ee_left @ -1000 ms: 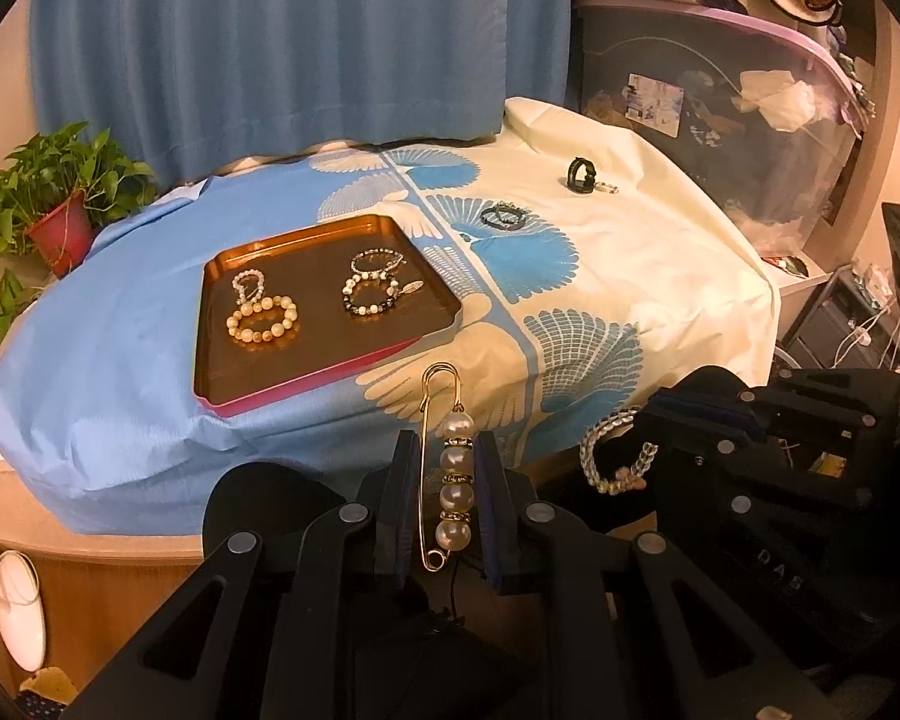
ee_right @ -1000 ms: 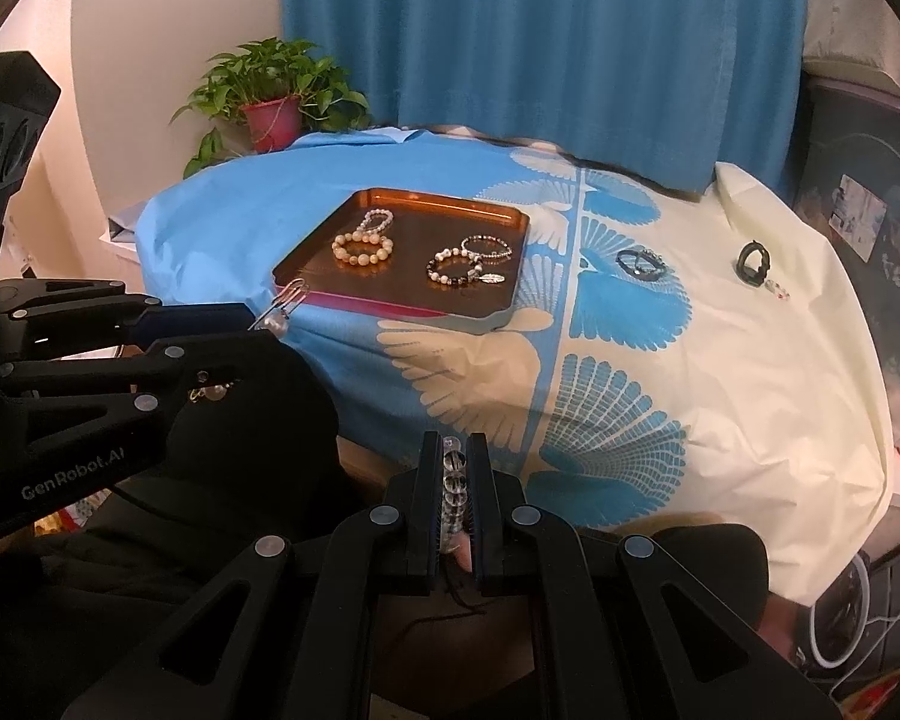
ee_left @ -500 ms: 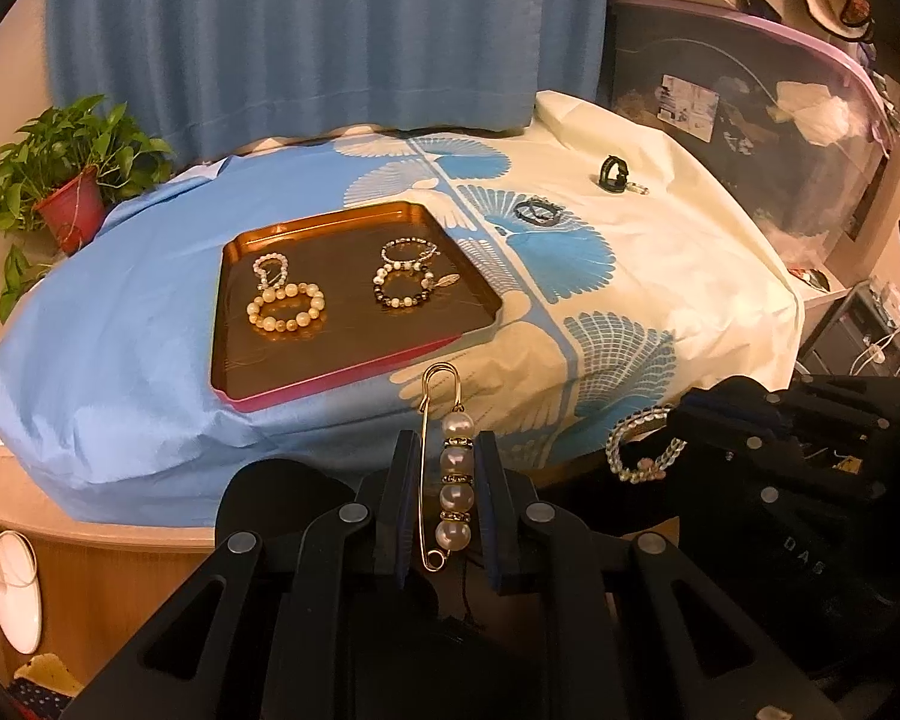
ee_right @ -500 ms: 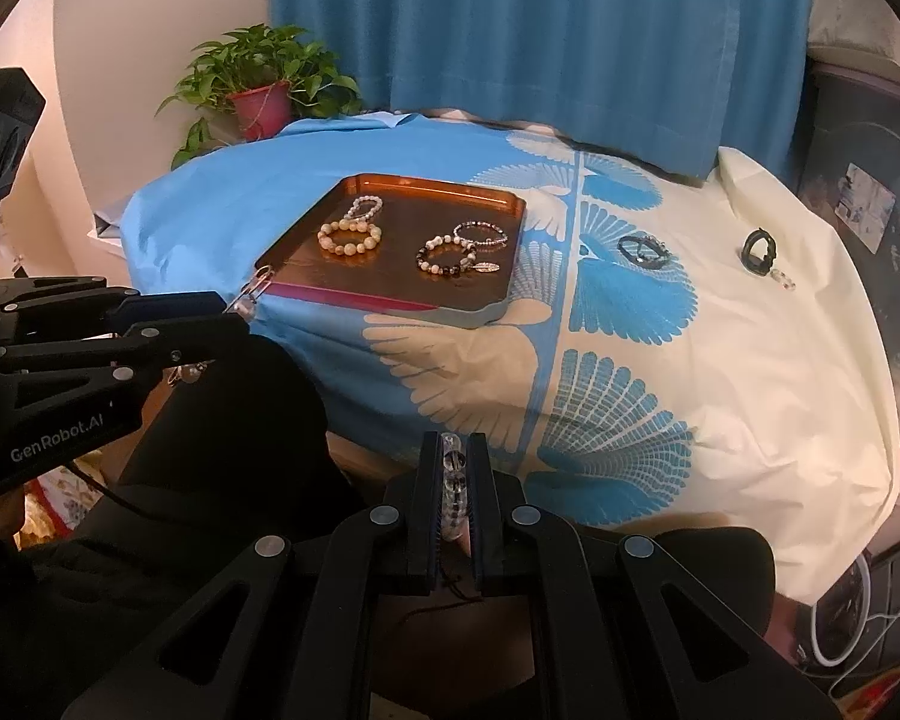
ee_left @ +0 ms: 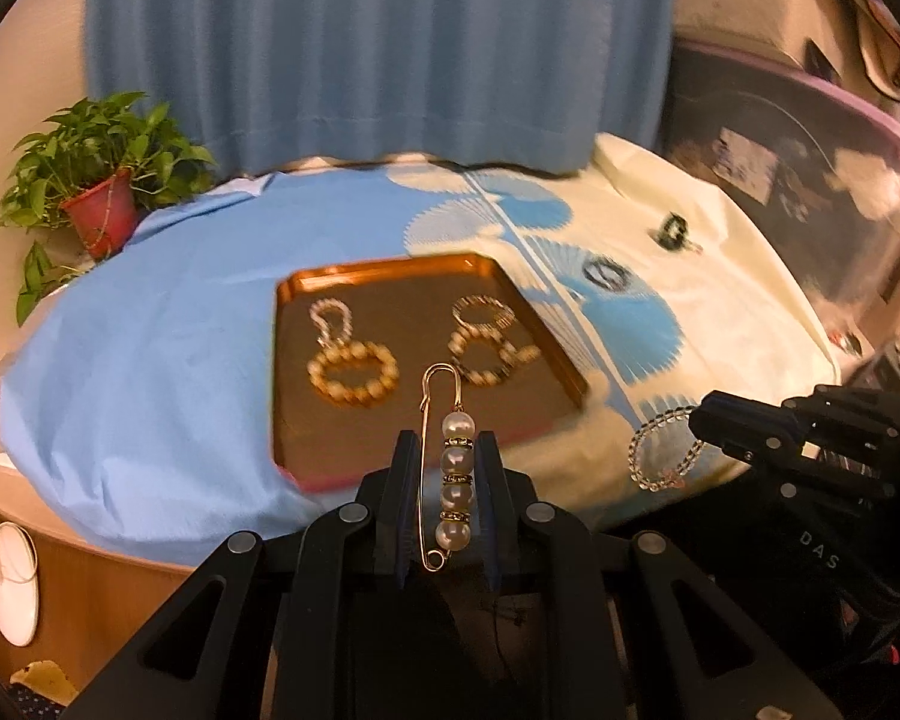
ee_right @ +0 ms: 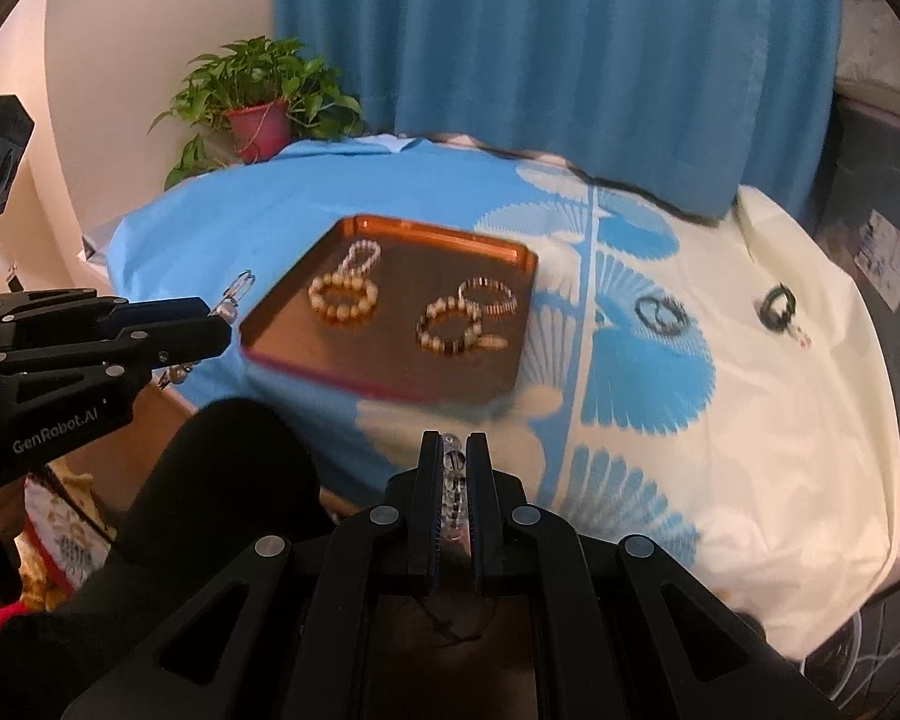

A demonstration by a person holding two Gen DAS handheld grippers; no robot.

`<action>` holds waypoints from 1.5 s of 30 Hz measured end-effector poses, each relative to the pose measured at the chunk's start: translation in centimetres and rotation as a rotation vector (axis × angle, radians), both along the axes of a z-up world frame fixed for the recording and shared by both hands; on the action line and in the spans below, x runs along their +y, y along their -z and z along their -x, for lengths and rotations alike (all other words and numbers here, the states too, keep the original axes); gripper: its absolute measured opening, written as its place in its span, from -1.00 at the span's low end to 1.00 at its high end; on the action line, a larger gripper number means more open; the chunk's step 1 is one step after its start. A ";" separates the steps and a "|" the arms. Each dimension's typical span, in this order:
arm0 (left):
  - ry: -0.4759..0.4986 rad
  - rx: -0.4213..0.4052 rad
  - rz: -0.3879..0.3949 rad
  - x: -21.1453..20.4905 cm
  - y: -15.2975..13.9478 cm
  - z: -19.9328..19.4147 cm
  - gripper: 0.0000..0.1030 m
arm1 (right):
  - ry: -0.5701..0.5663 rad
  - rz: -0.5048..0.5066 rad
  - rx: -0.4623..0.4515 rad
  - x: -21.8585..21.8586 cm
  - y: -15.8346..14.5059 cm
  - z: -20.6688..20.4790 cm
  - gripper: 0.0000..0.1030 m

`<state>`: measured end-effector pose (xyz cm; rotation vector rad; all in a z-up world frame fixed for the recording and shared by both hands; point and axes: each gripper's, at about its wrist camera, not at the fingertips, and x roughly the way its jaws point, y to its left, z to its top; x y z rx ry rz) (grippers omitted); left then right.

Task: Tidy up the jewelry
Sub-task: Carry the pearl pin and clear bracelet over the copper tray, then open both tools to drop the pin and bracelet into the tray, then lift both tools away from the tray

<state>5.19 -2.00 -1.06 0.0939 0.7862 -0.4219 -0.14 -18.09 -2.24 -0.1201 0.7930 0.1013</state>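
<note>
Holding a gold pearl pin (ee_left: 448,477) between my left fingers (ee_left: 403,483), I have them clamped on its sides, its long axis running straight away from me along the fingers, the looped head sticking out past the tips toward the tray. My right fingers (ee_right: 432,498) are pressed nearly together on a clear bead bracelet (ee_right: 453,480); in the left view that bracelet (ee_left: 663,450) hangs as a loop off the right fingers, out over the near edge of the table. Beyond both sets of tips lies the copper tray (ee_left: 546,330) on the blue part of the cloth (ee_left: 150,372) — directly ahead of the left hand, and ahead and a little to the left of the right one. I judge the left to be the nearer of the two, since the pin's head already overlaps the tray's near half in its own view, while the tray sits clear of the right tips in the right view. Inside the tray rest a cream bead bracelet (ee_left: 354,372) with a small pale chain just behind it, and to the right a dark-and-white bead bracelet (ee_left: 489,357) touching a thinner ring behind. Well past the tray, on the cream side of the cloth, two dark pieces are not yet gathered — a dark ring (ee_right: 662,313) on the blue fan print and a black piece (ee_right: 778,307) farther right. A potted plant (ee_right: 258,105) and a blue curtain (ee_right: 540,48) close off the back.
</note>
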 end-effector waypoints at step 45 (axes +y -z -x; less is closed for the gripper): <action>-0.212 0.044 -0.098 1.5 3.1 -0.6 0.99 | 0.136 -0.026 0.052 0.4 3.3 -4.8 0.49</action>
